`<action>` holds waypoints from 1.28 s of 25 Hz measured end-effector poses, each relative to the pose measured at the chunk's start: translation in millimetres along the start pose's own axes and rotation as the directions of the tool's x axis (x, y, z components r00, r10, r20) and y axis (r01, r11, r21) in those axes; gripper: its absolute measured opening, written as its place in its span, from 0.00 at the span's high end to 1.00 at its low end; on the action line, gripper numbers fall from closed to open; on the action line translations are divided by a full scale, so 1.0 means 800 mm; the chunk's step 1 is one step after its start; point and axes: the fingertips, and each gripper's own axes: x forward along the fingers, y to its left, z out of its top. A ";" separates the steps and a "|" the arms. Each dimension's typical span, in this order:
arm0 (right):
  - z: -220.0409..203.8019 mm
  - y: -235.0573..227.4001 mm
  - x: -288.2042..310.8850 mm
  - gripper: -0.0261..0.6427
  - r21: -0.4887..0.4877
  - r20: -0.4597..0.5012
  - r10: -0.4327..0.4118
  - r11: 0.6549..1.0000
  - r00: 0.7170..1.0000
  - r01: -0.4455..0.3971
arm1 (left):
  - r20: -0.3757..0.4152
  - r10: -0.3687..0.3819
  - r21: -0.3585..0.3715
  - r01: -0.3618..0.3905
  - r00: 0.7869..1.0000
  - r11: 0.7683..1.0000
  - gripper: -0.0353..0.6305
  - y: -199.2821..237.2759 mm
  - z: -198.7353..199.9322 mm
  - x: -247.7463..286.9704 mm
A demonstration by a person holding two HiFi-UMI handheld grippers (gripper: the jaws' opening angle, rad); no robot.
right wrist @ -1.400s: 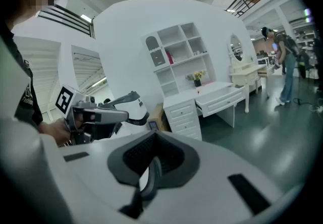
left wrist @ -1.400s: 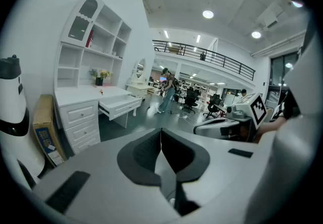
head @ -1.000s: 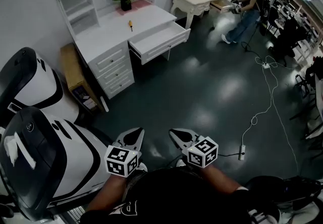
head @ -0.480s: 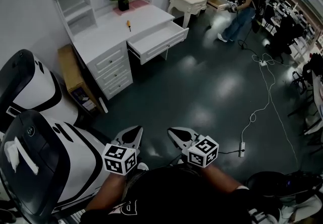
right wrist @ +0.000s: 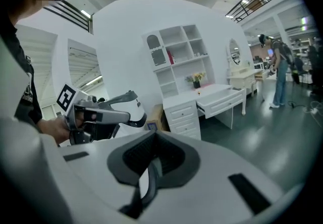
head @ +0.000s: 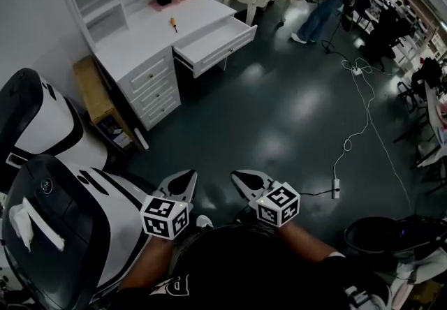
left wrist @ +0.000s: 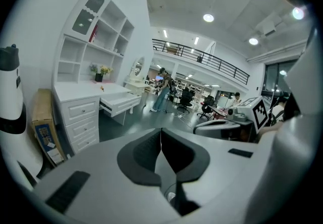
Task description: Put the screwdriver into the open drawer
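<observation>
Jaws of the left gripper and right gripper are shut on nothing, well apart from the white desk. The screwdriver lies there, near the open drawer. The desk should be approached first, and one gripper opened before the handle is reached.

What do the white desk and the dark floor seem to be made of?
Desk: probably painted wood or board, white and matte, with panelled drawer fronts. Floor: hard and smooth, perhaps sealed concrete or vinyl; bright glossy patches show on it.
</observation>
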 end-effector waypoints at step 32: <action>0.037 -0.057 0.078 0.95 0.042 0.002 0.013 0.999 1.000 -0.013 | -0.012 0.029 -0.051 -0.030 1.000 0.998 0.92 0.054 0.016 0.053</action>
